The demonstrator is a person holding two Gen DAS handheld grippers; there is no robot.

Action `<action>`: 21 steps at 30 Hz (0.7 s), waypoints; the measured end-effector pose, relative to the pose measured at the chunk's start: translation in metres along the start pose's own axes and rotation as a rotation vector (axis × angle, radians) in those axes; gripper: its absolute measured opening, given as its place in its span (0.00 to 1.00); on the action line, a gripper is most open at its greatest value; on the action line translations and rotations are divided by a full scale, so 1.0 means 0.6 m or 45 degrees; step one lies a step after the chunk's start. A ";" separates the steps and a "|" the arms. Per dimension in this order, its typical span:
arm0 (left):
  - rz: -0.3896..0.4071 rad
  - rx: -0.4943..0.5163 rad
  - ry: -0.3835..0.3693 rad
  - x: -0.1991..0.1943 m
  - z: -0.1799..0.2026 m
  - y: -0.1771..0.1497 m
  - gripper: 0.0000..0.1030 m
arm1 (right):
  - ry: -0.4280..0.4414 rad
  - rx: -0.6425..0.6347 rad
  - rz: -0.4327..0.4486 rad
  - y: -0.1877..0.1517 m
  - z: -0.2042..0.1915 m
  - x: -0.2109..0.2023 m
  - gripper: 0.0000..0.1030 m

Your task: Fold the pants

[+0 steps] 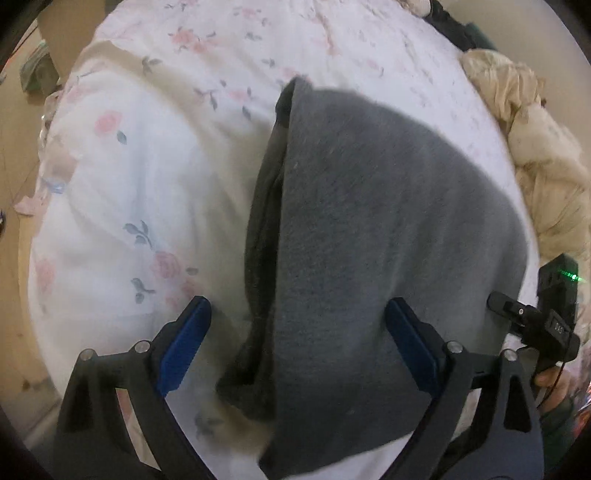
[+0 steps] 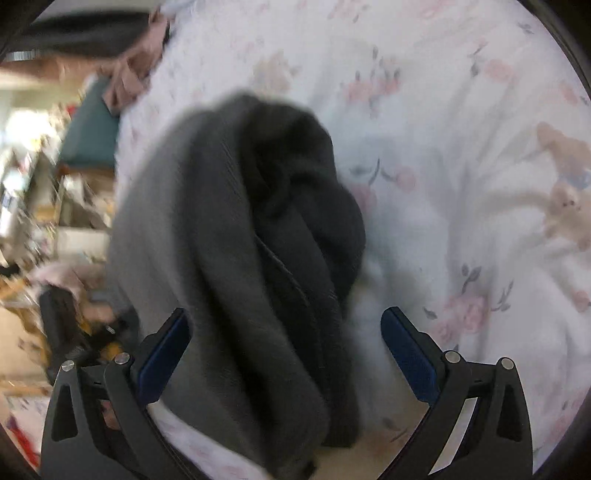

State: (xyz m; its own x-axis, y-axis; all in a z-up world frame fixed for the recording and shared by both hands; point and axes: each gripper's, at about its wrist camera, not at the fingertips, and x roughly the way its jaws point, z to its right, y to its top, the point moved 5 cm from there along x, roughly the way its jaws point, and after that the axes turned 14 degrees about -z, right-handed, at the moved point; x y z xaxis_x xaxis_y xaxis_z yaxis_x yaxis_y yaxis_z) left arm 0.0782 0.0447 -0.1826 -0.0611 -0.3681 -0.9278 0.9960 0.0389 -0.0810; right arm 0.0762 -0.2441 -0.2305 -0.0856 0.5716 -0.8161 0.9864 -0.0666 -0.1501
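Grey pants (image 1: 369,221) lie folded on a white bedsheet with pink flowers (image 1: 147,184); a darker inner layer shows along their left edge. My left gripper (image 1: 298,310) is open just above them, its blue pads wide apart over the near end of the cloth without pressing it. In the right wrist view the pants (image 2: 240,240) look bunched and twisted, running from the middle down to the bottom edge. My right gripper (image 2: 286,314) is open too, with the cloth passing between its fingers and touching neither pad.
Crumpled beige bedding (image 1: 535,166) is heaped at the bed's right side, with dark clothes (image 1: 454,26) beyond it. Floor (image 1: 14,166) shows left of the bed. A pink cloth (image 2: 129,74), a teal object (image 2: 92,136) and blurred clutter lie off the bed's left edge.
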 end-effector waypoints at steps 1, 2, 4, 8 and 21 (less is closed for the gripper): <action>0.001 -0.005 -0.003 0.003 0.002 0.000 0.92 | -0.010 -0.002 0.000 -0.002 0.000 0.005 1.00; 0.001 -0.006 -0.010 0.007 0.004 0.001 0.92 | -0.022 -0.002 0.015 -0.003 -0.002 0.008 1.00; 0.008 0.022 -0.003 0.011 0.006 0.001 0.91 | -0.058 -0.042 0.015 -0.007 -0.015 0.014 0.99; -0.069 0.118 -0.083 0.024 0.032 -0.007 0.84 | -0.054 -0.125 -0.009 -0.018 -0.040 0.020 0.85; -0.039 0.220 0.000 0.013 0.091 -0.006 0.26 | -0.096 -0.236 0.062 -0.017 -0.064 0.012 0.38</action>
State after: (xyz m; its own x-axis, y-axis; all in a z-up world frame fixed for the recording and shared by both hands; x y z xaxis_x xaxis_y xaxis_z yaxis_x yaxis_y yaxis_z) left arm 0.0780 -0.0089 -0.1695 -0.0917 -0.3666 -0.9258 0.9901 -0.1326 -0.0456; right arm 0.0712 -0.2079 -0.2133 -0.0404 0.5083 -0.8603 0.9980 0.0629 -0.0098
